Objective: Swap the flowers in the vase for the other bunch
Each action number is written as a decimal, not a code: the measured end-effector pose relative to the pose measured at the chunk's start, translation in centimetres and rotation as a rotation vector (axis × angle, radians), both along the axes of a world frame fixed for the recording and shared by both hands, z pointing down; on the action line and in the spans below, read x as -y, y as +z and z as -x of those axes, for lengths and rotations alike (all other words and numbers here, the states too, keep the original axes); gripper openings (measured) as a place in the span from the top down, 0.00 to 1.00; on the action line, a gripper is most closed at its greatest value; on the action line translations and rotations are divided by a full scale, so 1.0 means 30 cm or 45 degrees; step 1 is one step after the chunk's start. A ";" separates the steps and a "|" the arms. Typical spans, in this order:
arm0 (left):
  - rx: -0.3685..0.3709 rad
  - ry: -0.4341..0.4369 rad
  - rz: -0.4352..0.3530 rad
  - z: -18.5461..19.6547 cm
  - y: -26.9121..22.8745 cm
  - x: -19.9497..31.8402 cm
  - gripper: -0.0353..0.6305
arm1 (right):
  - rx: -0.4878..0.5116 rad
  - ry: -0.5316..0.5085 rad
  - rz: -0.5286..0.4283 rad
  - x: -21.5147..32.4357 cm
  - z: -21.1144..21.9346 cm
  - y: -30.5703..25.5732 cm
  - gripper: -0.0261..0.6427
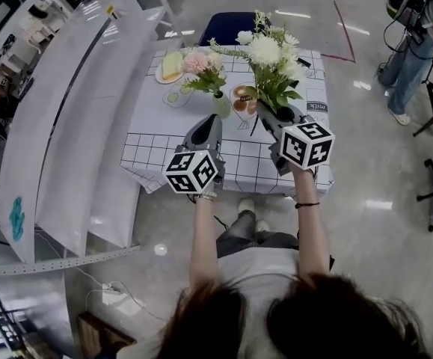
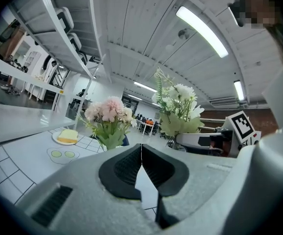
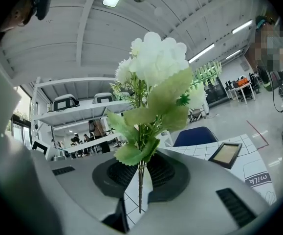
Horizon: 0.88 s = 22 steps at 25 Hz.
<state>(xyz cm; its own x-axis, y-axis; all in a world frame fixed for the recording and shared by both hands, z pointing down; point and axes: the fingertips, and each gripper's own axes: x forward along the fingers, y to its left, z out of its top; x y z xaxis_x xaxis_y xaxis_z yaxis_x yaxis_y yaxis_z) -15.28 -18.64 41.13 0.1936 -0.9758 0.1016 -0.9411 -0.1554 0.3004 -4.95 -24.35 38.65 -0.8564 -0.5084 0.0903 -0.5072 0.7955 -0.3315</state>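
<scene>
The person stands at the near edge of the tabletop [image 1: 149,152], a gripper in each hand, both pointing out across the checked cloth. The right gripper [image 3: 140,177] has its jaws clamped on the thin stem of the white bunch [image 3: 158,62] — the stem runs upright between the pads, its cut end hanging just below them, leaves and blooms fanned out above. That bunch is held in the air over the right half of the tabletop. The left gripper [image 2: 141,153] has its jaws pressed together with nothing between them. It sits just in front of the green vase [image 1: 222,105]; whether it touches the vase I cannot tell. The vase stands upright about mid-table with the pink bunch [image 1: 197,62] in it — just left of the white one. Toward the far left corner lies a plate [image 1: 161,78] with a yellow block on it, and a small picture frame [image 3: 228,154] sits near the far right corner. A blue chair [image 1: 231,25] is drawn up at the far edge.
</scene>
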 end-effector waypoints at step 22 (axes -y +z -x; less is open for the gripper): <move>0.000 0.014 0.132 0.144 0.149 0.218 0.93 | 0.011 0.100 0.076 0.194 0.067 0.061 0.88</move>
<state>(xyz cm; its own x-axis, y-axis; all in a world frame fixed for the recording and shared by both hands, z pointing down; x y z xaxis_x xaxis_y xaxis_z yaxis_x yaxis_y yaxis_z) -19.60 -25.19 45.58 0.2043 -0.9578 0.2021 -0.9394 -0.1338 0.3157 -6.97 -30.18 40.47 -0.8151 -0.5677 0.1156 -0.5641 0.7322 -0.3818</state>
